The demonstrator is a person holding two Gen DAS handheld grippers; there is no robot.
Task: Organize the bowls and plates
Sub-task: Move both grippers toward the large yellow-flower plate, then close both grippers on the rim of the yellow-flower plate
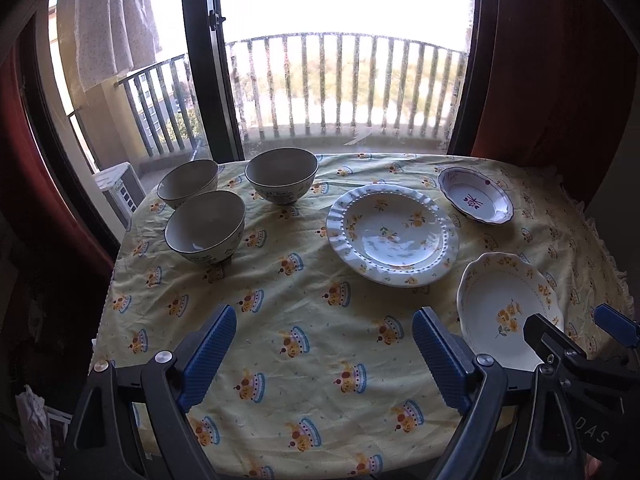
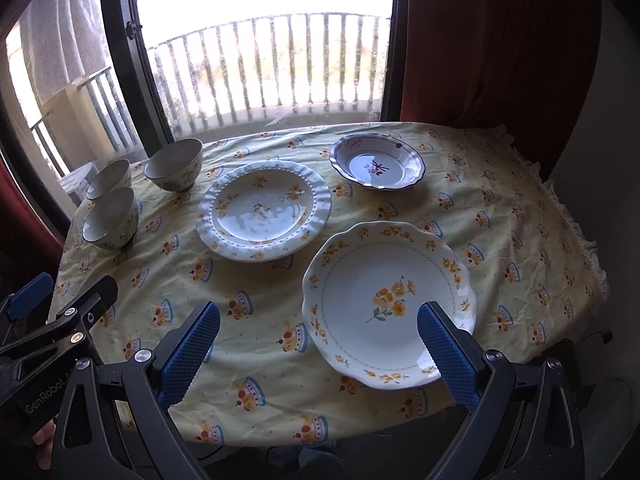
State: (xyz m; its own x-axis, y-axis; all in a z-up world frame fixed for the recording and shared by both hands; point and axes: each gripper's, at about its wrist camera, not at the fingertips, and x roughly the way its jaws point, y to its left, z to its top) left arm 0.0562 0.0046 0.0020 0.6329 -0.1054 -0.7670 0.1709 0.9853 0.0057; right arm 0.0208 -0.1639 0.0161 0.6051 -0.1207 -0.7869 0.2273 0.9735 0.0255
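Right wrist view: right gripper (image 2: 318, 326) and left gripper (image 1: 324, 330) both hung released, empty; best to pinch the yellow-flowered scalloped white plate (image 2: 384, 300) by its near rim, level, clear of the tablecloth.

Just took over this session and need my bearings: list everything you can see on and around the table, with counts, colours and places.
bowls: 3, grey inside with patterned outsides, clustered at the table's far left, none stacked.
ribbed plate: 1, white with yellow flowers and beaded ring, centre of table.
scalloped plate: 1, white with yellow flowers, near right, just ahead of the right gripper.
purple-trimmed dish: 1, white with purple motif, far right.
tablecloth: 1, pale yellow with cake print, covering the table.
balcony railing: 1, pale, outside the window.
red curtain: dark red, right of the window.
left gripper: blue pads, open, holding nothing.
right gripper: blue pads, open, holding nothing.
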